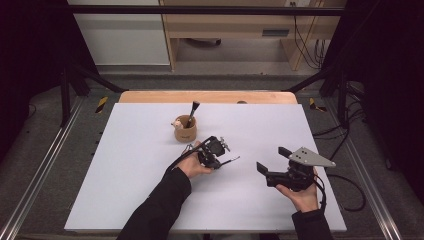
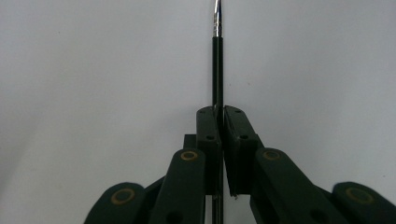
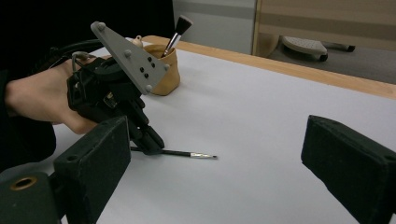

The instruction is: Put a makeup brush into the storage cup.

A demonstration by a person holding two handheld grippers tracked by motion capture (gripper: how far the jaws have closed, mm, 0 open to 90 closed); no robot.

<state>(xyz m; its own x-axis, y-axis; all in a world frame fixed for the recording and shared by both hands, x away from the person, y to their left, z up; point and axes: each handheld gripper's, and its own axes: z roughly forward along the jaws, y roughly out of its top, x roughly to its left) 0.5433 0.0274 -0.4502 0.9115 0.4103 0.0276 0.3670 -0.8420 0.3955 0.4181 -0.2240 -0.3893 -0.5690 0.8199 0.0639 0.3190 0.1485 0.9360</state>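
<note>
Right tongs (image 1: 270,162) held idle near the front edge of the white surface (image 1: 125,190), jaws standing wide apart with nothing between them. Left tongs (image 3: 152,147) farther in, pressed shut on the black handle of a thin brush (image 2: 217,60) that lies flat on the surface, its metal tip pointing away from the hand. Step in hand, as I judge it: the grasp, made but not yet lifted. Beyond stands a tan cup (image 1: 185,129) already holding a thicker brush (image 1: 193,111). Next move likely calls for lifting, tipping the thin brush upright and lowering it into the cup.
</note>
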